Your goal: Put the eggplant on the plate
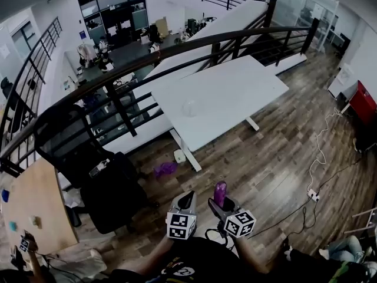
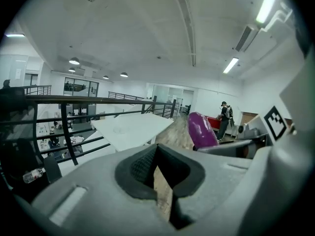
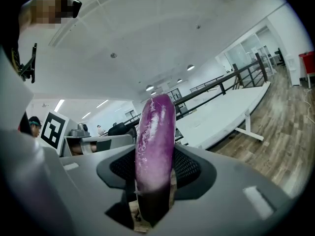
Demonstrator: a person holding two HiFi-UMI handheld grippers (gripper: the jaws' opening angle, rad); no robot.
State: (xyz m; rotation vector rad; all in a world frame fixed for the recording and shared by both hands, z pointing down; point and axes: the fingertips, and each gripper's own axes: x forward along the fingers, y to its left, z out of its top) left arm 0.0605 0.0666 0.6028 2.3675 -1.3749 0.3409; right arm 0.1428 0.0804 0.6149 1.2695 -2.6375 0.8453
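Note:
A purple eggplant (image 1: 220,192) stands upright between the jaws of my right gripper (image 1: 222,206), which is shut on it. The right gripper view shows the eggplant (image 3: 155,146) clamped between the dark pads of that gripper (image 3: 155,183). My left gripper (image 1: 187,200) hangs just to its left, jaws together with nothing in them (image 2: 158,178); from there the eggplant (image 2: 202,129) shows at the right. A clear plate (image 1: 190,108) lies on the white table (image 1: 235,93) farther ahead, faintly seen as the plate (image 2: 118,130) in the left gripper view. Both grippers are well short of the table.
A black railing (image 1: 177,46) runs behind the white table. A black office chair (image 1: 100,181) stands to the left, beside a wooden table (image 1: 29,205). A small purple thing (image 1: 165,168) lies on the wood floor, and a cable with a power strip (image 1: 312,194) to the right.

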